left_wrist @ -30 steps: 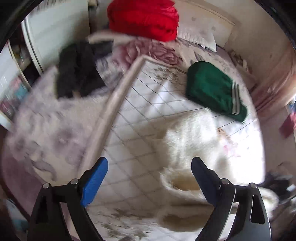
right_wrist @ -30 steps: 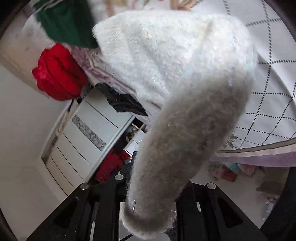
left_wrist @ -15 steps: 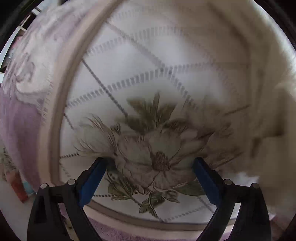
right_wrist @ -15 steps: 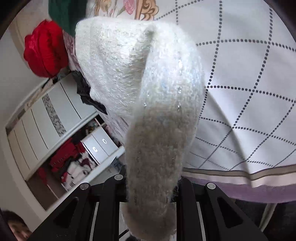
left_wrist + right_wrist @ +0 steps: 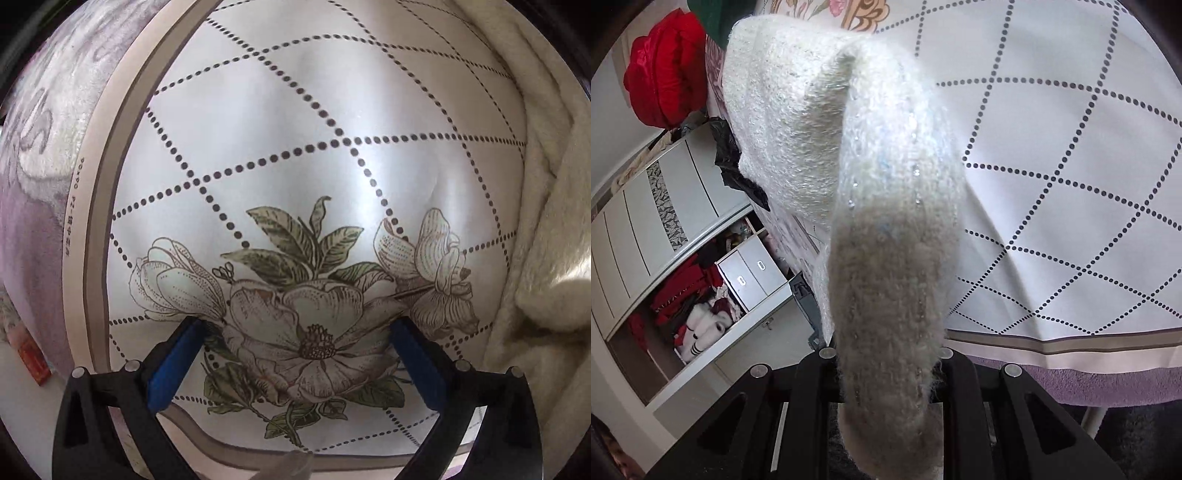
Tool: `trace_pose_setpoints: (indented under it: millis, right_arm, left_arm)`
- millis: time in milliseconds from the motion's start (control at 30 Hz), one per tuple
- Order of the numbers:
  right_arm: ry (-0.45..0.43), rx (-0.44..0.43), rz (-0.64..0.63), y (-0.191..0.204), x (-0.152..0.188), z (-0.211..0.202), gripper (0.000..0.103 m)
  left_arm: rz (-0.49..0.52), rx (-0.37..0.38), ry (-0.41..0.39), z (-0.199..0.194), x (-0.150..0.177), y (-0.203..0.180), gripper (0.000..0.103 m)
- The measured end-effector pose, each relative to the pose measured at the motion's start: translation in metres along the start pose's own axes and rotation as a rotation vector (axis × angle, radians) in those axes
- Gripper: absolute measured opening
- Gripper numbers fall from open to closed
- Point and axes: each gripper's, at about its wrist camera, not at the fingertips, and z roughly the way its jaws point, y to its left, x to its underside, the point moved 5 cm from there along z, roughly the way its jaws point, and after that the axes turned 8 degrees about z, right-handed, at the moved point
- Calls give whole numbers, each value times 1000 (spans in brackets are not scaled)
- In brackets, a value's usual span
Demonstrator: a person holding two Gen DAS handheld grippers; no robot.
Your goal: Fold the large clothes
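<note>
Bed (image 5: 55,206): purple floral cover, seen at the left edge of the left view and along the bottom right of the right view.

Cloth (image 5: 295,129): white, dotted diamond grid, tan border, printed flower at lower centre of the left view. It lies spread on the bed and fills most of both views.

Sweater (image 5: 886,229): fluffy white knit, the task's garment. In the right view it runs from the upper left of the frame down to the bottom centre, one narrow part raised off the cloth. In the left view its bulk lies along the right edge, on the cloth.

Right tool (image 5: 886,373): closed narrowly on the sweater's narrow end; knit fills the gap between the fingers.

Left tool (image 5: 295,354): spread as wide as it goes, nothing between the blue pads (image 5: 173,354), pointing steeply down at the printed flower. The sweater sits well right of it.

Background, upper left of right view: red bundle (image 5: 665,70), green garment (image 5: 713,18), wardrobe (image 5: 646,221).

Risks (judgement):
- Left tool closes where it is: it pinches the cloth, not the sweater, and drags the cloth.
- Fuzzy knit may slip from the right tool's narrow hold under pull.
- Lifted part may twist, giving a crooked fold.
</note>
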Motion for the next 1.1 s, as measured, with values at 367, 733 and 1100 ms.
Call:
trace_pose_setpoints:
  millis: [367,733,1100]
  right_arm:
    - [11,29,-20,-20,3,-2,20]
    - [38,-68,33,-42,3,-4,20]
    - [96,-200,93,-55,4,3,20]
  left_arm:
    - [-283,764,35,-19,-5,-34,103]
    - [-23,658,68,-7,-6,-97,103]
    - [-40,693,52,-2,11,-110,103]
